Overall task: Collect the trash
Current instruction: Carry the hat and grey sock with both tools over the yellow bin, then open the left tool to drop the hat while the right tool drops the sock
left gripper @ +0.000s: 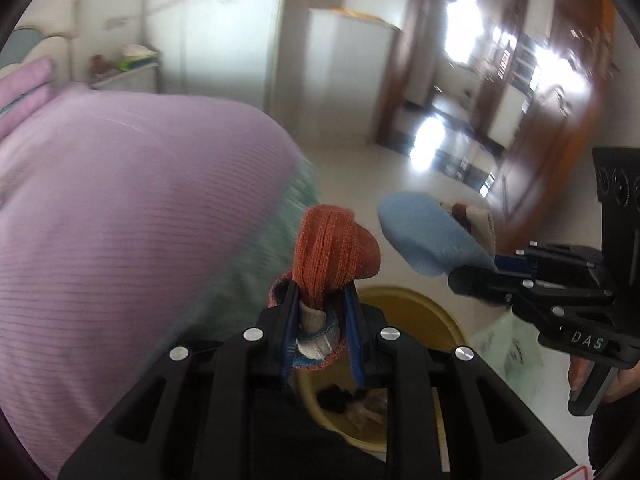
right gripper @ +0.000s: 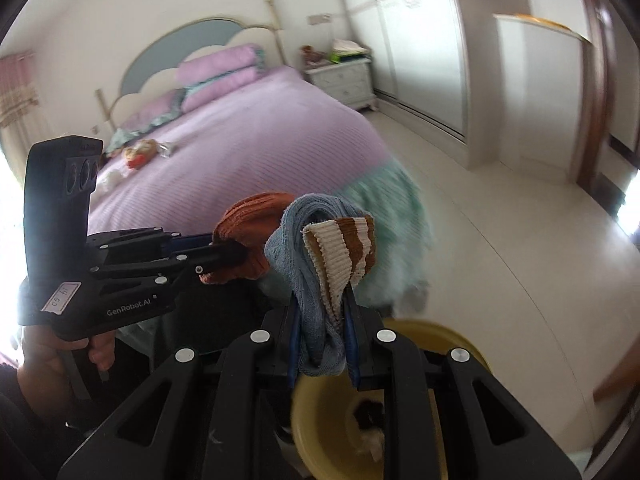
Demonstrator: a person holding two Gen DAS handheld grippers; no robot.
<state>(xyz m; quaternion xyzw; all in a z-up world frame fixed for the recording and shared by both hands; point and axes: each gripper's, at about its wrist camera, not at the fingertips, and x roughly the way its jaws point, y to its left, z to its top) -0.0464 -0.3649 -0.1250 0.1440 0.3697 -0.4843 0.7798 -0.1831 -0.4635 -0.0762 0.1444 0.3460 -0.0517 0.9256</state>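
Lilac bedspread fills the left of the room, the bed (right gripper: 248,140) running back to its pillows, with a few small bits still lying on it near the far side, too small to name. Beside the bed's green frill the left gripper (left gripper: 320,300) holds an orange knitted sock (left gripper: 334,248), its jaws clamped tight on the cuff end so the toe stands up above them. Just to the right, the right gripper (right gripper: 322,320) is closed on a bundle of blue sock (right gripper: 316,248) and a brown-and-cream striped sock (right gripper: 344,248), both drooping over the fingers. Below and between the two tools sits the yellow basin (right gripper: 452,340) on the pale floor, with something dark and something whitish already in it. This looks like the carrying step, almost at the drop: next, each hand needs to come squarely over the basin and let go.
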